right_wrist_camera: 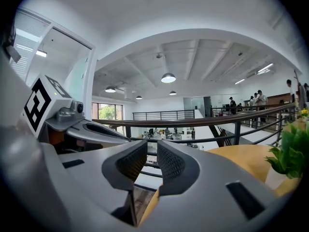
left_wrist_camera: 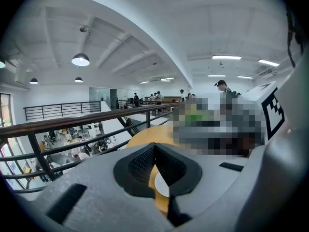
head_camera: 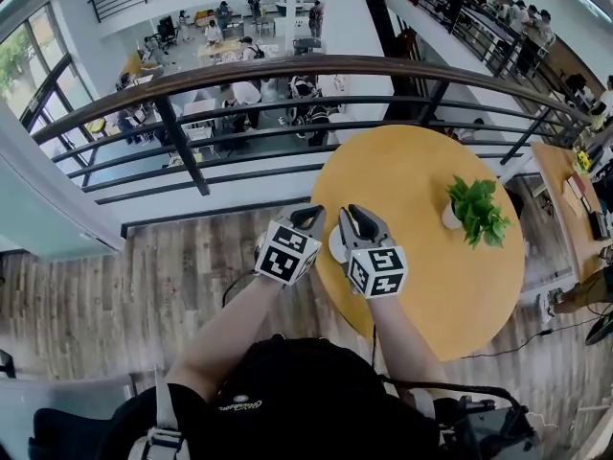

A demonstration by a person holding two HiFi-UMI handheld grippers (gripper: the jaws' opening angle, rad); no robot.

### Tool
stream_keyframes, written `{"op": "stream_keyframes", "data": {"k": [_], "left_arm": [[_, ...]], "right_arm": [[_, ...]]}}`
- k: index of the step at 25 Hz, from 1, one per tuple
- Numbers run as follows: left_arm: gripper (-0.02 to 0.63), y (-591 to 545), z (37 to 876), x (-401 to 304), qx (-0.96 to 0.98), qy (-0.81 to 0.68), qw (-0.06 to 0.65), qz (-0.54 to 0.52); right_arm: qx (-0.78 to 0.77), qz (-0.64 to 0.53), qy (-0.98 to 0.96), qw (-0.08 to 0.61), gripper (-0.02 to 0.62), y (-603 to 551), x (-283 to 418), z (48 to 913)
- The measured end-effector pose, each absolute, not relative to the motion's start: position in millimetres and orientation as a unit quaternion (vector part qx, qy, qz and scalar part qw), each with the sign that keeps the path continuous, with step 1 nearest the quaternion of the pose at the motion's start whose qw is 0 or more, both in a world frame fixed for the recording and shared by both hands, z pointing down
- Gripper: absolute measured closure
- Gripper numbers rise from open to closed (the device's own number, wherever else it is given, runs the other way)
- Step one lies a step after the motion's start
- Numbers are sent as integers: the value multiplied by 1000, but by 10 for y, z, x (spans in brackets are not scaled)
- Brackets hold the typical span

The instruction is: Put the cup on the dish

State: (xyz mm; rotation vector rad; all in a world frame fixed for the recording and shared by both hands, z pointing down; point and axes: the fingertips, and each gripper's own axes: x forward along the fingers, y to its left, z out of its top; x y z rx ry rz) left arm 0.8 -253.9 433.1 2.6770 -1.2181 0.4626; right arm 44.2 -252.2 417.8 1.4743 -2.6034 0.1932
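Note:
A small white round piece [head_camera: 335,245] lies near the left edge of the round yellow table [head_camera: 431,276], mostly hidden between my two grippers; I cannot tell whether it is the cup or the dish. In the left gripper view it shows as a white disc [left_wrist_camera: 161,185] below the jaws. My left gripper [head_camera: 311,217] hovers at the table's edge, its jaws [left_wrist_camera: 154,149] meeting at the tips with nothing between them. My right gripper [head_camera: 352,217] is beside it over the table, its jaws [right_wrist_camera: 152,154] a narrow gap apart and empty.
A green plant in a white pot [head_camera: 476,209] stands on the right half of the table. A dark railing [head_camera: 287,70] runs just beyond the table, with a drop to a lower floor behind it. Another table [head_camera: 565,190] is at the far right.

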Motion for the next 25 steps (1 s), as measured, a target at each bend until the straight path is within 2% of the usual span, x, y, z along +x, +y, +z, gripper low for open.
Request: {"op": "stream_keyframes", "data": {"k": [12,25], "left_arm": [[605,-2607,4029,-38,898,-414,55,135],[605,-2575,4084,-35,897,-415,70,135]], "right_arm": [[480,49,-874,55,554,-2565,313,3901],[480,62,-873,62,558,-2534,341,3971]]}}
